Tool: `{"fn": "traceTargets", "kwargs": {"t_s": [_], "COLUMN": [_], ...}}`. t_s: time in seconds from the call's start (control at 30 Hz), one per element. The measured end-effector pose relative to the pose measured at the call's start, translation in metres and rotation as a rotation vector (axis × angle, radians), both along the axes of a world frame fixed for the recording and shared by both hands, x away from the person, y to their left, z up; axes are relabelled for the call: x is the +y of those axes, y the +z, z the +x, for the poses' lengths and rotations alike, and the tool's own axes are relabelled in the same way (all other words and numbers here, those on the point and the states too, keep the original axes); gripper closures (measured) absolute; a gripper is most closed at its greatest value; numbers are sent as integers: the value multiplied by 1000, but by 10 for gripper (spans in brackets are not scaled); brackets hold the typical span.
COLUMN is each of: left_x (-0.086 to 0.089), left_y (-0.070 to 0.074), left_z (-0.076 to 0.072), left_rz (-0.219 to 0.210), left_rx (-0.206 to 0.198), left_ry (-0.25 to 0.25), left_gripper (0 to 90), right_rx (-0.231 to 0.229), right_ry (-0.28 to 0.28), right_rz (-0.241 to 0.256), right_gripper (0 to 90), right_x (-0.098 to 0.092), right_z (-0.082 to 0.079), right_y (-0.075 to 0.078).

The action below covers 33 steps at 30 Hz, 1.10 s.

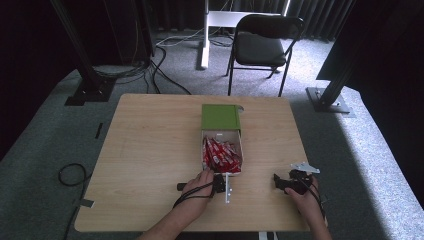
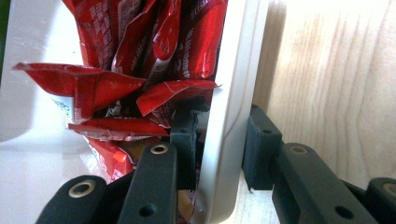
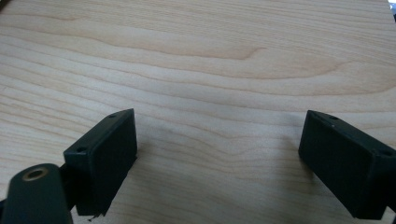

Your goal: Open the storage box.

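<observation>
My left gripper (image 2: pixel 219 161) was clamped on the box (image 2: pixel 233 93) wall beside the sachets (image 2: pixel 140 42); I judged a steady, level pull best. Right gripper (image 3: pixel 217 158) sat wide apart on the table (image 3: pixel 210 56).

We see a table (image 1: pixel 150 150) of pale wood, its grain smooth and matt. The white box (image 2: pixel 229 93) looks like smooth plastic with a soft sheen, and its green lid (image 1: pixel 220 117) is matt. The red sachets (image 2: pixel 140 42) are glossy, crinkled foil. The left gripper (image 2: pixel 219 149) and the right gripper (image 3: pixel 219 163) have matt black plastic jaws with brass-coloured metal rivets. The carpet (image 1: pixel 45 130) is rough grey cloth.
</observation>
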<state>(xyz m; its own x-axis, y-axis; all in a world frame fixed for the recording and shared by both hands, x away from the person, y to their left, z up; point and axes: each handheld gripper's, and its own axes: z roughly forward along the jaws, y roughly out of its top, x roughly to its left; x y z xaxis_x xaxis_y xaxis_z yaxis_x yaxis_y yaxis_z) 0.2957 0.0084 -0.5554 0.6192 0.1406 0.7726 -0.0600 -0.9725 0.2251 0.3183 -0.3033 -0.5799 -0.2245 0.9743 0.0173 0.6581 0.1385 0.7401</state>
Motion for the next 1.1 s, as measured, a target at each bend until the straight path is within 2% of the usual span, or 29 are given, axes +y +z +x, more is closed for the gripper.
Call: {"fn": "traceTargets", "kwargs": {"t_s": [0.4, 0.43, 0.47, 0.5, 0.53, 0.57, 0.6, 0.63, 0.67, 0.7, 0.73, 0.77, 0.83, 0.9, 0.93, 0.97, 1.0, 1.1], "left_x": [2, 3, 3, 3, 3, 4, 4, 4, 4, 5, 5, 6, 6, 7, 7, 9, 9, 13], "left_y": [3, 6, 6, 8, 8, 9, 9, 11, 11, 13, 13, 14, 16, 19, 19, 24, 24, 36], "left_z": [-2, -1, -1, -2, -2, -1, -1, -1, -1, 0, 0, 0, -1, -1, -1, -2, -2, -7], "left_rz": [-32, -52, -52, -53, -53, -59, -59, -74, -74, -93, -93, -113, -117, -147, -147, -176, -176, -228], "left_rx": [40, 67, 67, 94, 94, 115, 115, 159, 159, 190, 190, 212, 224, 259, 259, 292, 292, 350], "left_ry": [-2, -2, -2, -8, -8, -6, -6, -17, -17, -22, -22, -19, -21, -26, -26, -23, -23, -18], "left_gripper": [680, 668, 649, 610, 605, 593, 554, 495, 490, 479, 450, 440, 439, 415, 414, 414, 415, 417], "right_rx": [1, 0, 0, 0, 0, 0, 0, 0, 0, 0, 0, 1, 0, 0, 0, 0, 0, 0], "right_ry": [0, 1, 1, 0, 0, 1, 1, 1, 1, 1, 1, 0, 1, 0, 0, 1, 1, 1], "right_rz": [0, -1, -1, 0, 0, -1, -1, 0, 0, -1, -1, 0, 0, 0, 0, -1, -1, -1], "right_gripper": [109, 109, 109, 109, 109, 109, 109, 109, 109, 109, 109, 109, 108, 109, 109, 109, 109, 109], "right_x": [0, 0, 0, 0, 0, 0, 0, 0, 0, 0, 0, 0, 0, 0, 0, 0, 0, 0], "right_z": [0, 0, 0, 0, 0, 0, 0, 0, 0, 0, 0, 0, 0, 0, 0, 0, 0, 0], "right_y": [0, 0, 0, 0, 0, 0, 0, 0, 0, 0, 0, 0, 0, 0, 0, 0, 0, 0]}}
